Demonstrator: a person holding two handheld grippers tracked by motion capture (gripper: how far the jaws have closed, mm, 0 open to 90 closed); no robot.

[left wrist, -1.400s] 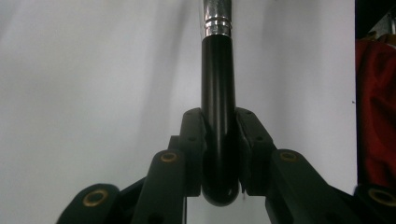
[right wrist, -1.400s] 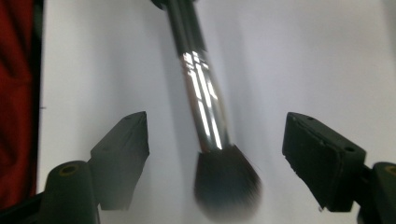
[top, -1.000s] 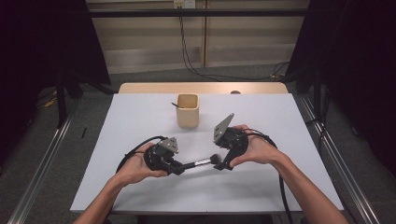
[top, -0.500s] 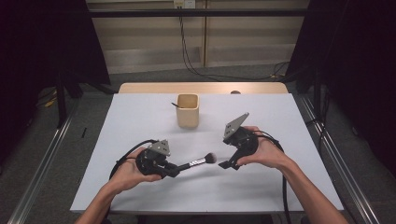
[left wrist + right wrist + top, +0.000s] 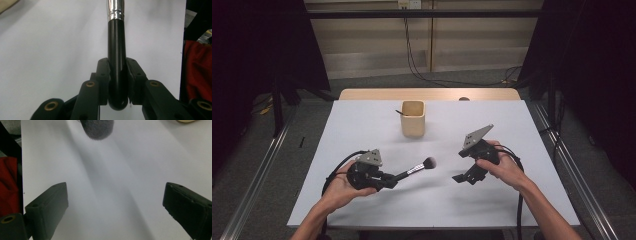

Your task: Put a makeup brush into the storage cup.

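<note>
Left gripper (image 5: 117, 72) jaws are clamped on the rounded black butt end of the makeup brush, a glossy black handle with chrome ferrule and dark fluffy head (image 5: 116, 45); pads squeeze it from both sides, and the handle runs straight out along the jaw axis. In the high view the left gripper (image 5: 388, 181) holds the brush (image 5: 416, 169) clear of the table, head pointing toward the right hand's side.

Right gripper (image 5: 115, 202) jaws stand wide apart with nothing between them, only white tabletop; the brush head (image 5: 97, 128) sits ahead of them at the top of that view. From above, the right gripper (image 5: 462, 177) is near the brush tip but apart from it.

Step in hand, as I read it: the left has sole custody of the brush and the right is free. Likely next: drop it into the pale wooden square cup (image 5: 413, 118) standing toward the far middle of the white table (image 5: 522, 200) (something thin and dark already leans in it). That calls for carrying it over the cup mouth, tipping it near upright, then opening the jaws.
</note>
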